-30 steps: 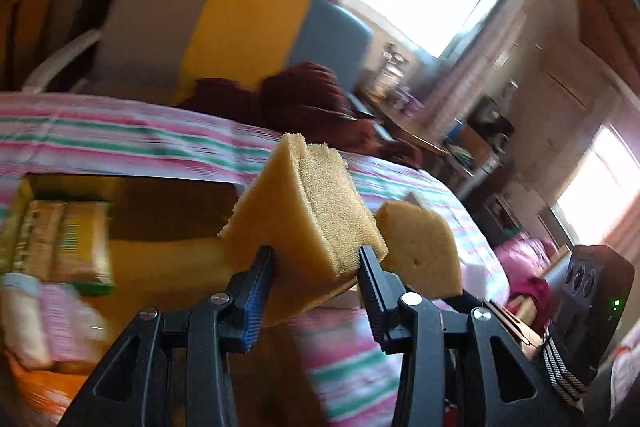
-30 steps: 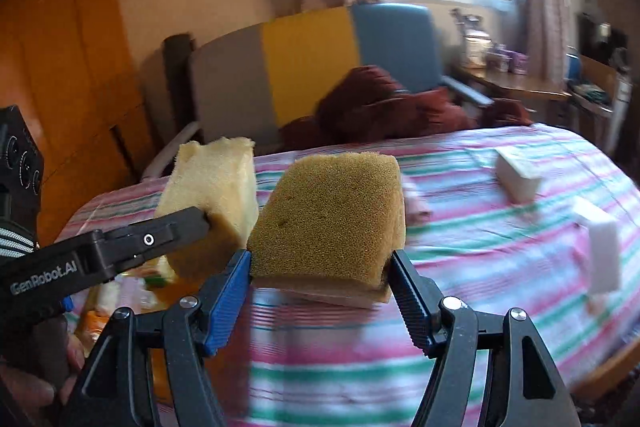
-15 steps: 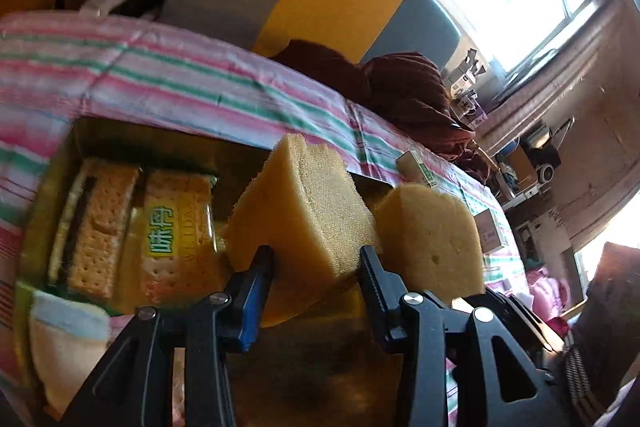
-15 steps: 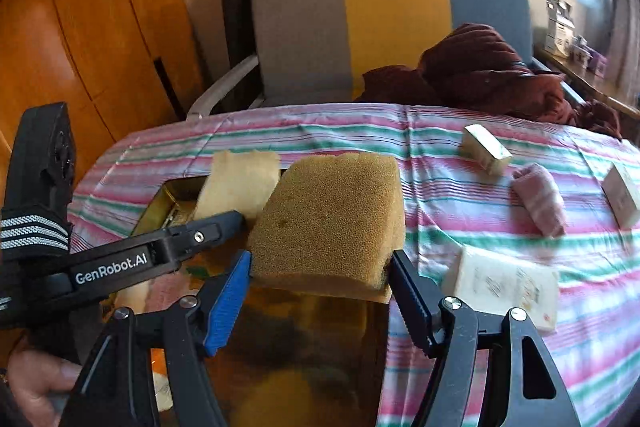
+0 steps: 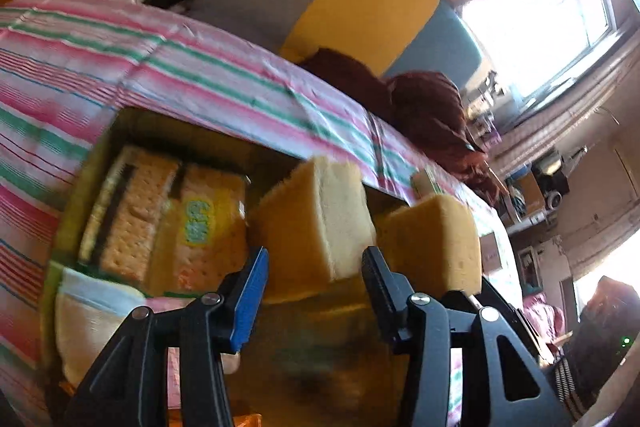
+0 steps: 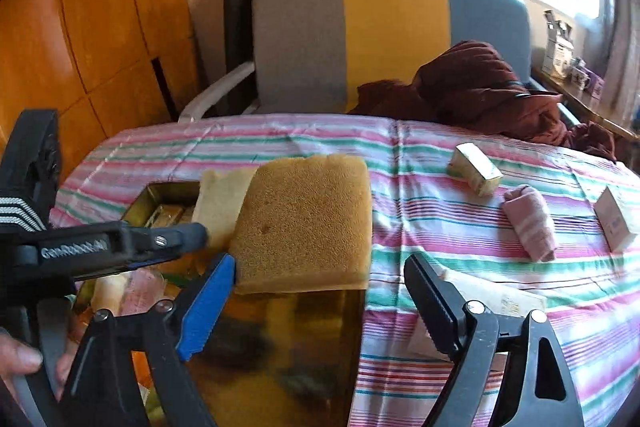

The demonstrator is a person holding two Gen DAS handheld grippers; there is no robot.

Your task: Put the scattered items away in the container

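Note:
A gold tin [image 5: 132, 123] sits on the striped tablecloth, holding cracker packs [image 5: 168, 223] and a rolled cloth [image 5: 92, 323]. My left gripper [image 5: 316, 291] is open over the tin, its jaws spread off a yellow sponge [image 5: 316, 223] that sits between them. My right gripper [image 6: 320, 303] is open too, jaws clear of a second, browner sponge [image 6: 308, 219] above the tin's open floor [image 6: 280, 347]. That sponge also shows in the left wrist view [image 5: 436, 243]. The left gripper [image 6: 160, 239] and its sponge [image 6: 220, 199] show in the right wrist view.
On the striped cloth [image 6: 440, 267] to the right lie a gold-wrapped box [image 6: 476, 171], a rolled pink cloth [image 6: 528, 223], a white box [image 6: 616, 223] and a pale box [image 6: 500, 303] near my right jaw. A chair [image 6: 352, 39] with dark red clothing [image 6: 480, 91] stands behind.
Both grippers tilted down over the tin and opened their jaws, letting go of the two sponges, which now sit loose between the fingers.

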